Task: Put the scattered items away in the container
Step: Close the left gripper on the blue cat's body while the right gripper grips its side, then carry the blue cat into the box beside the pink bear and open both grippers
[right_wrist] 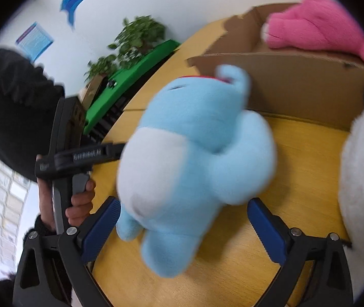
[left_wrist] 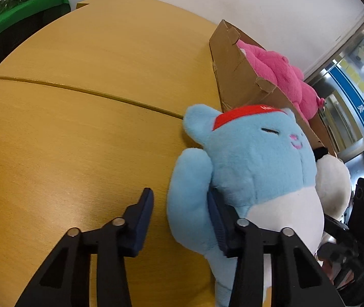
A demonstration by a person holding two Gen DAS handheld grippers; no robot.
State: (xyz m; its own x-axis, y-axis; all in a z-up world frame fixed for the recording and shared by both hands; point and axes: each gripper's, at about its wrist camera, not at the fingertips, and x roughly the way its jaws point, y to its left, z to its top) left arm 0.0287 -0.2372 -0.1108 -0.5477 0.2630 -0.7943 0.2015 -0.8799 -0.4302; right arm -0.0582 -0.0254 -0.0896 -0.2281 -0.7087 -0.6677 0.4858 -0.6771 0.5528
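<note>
While both claws sit low over the tabletop [left_wrist: 79,128], the blue plush toy [left_wrist: 253,158] is upright right in front of the cardboard box [left_wrist: 235,76], not in it yet. From the left wrist view the box is at about 1 o'clock from the toy, with a pink plush [left_wrist: 279,74] already inside, and a white plush [left_wrist: 333,181] pressed up against the blue one at 3 o'clock. The left claw [left_wrist: 179,194] is part open around the toy's arm: one pad is tucked in between arm and body, the other is just short of the fur, so no real grip. The right claw [right_wrist: 183,202] is spread wide either side of the toy's legs, holding nothing. A hand [right_wrist: 79,204] at 9 o'clock grips the other handle.
</note>
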